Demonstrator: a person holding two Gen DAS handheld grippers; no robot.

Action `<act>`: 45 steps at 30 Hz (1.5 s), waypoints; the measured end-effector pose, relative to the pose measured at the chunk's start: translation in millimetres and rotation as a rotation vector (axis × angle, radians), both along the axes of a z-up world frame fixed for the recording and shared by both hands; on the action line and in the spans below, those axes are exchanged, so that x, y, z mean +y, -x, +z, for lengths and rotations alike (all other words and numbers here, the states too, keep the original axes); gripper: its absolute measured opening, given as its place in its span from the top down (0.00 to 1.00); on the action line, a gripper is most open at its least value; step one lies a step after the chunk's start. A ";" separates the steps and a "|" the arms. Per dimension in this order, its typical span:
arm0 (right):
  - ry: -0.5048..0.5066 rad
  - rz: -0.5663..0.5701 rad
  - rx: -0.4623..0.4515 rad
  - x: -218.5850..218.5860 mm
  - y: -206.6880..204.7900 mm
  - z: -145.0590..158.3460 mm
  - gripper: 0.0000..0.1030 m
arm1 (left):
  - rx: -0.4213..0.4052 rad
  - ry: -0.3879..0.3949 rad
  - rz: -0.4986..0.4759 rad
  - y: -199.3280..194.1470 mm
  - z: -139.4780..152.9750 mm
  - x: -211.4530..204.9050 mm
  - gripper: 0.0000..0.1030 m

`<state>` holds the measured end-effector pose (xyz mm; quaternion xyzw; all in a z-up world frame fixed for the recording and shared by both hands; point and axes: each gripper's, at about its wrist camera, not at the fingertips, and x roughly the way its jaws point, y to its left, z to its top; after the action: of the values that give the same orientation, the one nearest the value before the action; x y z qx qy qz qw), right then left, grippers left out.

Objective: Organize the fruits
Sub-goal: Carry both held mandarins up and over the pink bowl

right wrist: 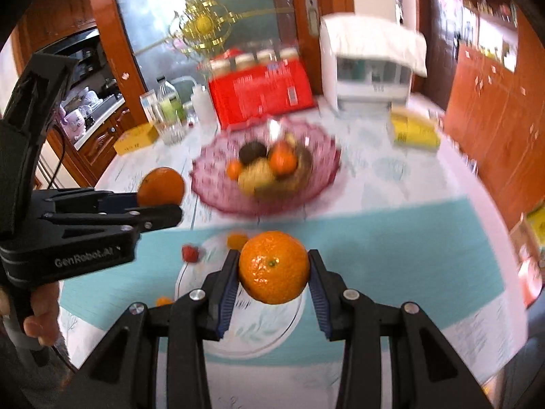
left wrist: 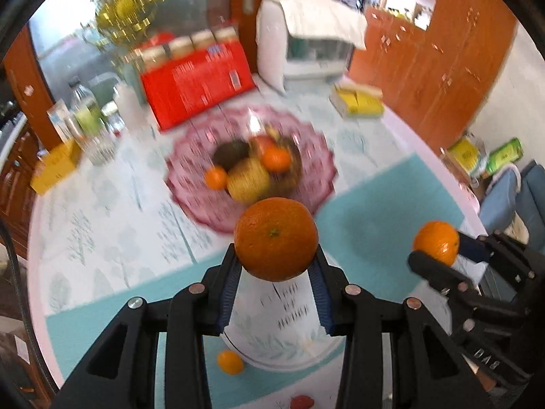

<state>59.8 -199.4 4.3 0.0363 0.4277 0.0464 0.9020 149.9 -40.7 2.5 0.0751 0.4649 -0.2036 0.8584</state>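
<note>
A: The left gripper is clamped on an orange, blue pads pressed to both its sides. It is round, deep orange and pitted, with a small green stem scar facing the camera, held up in the air over a white plate.

B: And the right gripper grasps a second orange, glossier, same green scar, also aloft above that plate.

A: Each wrist view shows the other tool too. The left view has the right gripper at its right edge, its orange partly covered by a black finger.

B: The right view shows the left gripper from the side, and only there does a hand appear, wrapped round the handle and cut off by the frame.

A: Beyond lies a pink bowl on the table, blurred. Inside it: two small oranges, a yellow fruit, a dark one, something red. Further detail cannot be made out.

B: By the plate, a small orange fruit sits at its rim and a red berry is cut off at the bottom of the left view. The right view shows that berry whole, plus another orange bit half hidden behind the finger.

A: At the back stand a red box and a yellow box, both smeared.
</note>
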 end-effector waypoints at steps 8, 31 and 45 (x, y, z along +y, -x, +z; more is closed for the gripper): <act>0.160 0.074 -0.164 -24.6 -58.1 76.8 0.62 | -0.142 -0.042 0.100 -37.4 64.6 2.8 0.63; 0.024 0.159 0.078 -20.4 -211.3 -36.6 0.62 | 0.102 -0.127 0.278 -148.7 -68.1 -20.7 0.63; -0.022 0.108 0.195 -12.8 -211.2 -92.2 0.61 | 0.153 -0.155 0.326 -159.6 -116.8 -15.8 0.62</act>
<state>271.0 -212.2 -87.8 0.0273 0.5143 0.0957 0.8518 309.5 -56.5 -114.3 0.0489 0.5491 -0.0305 0.8338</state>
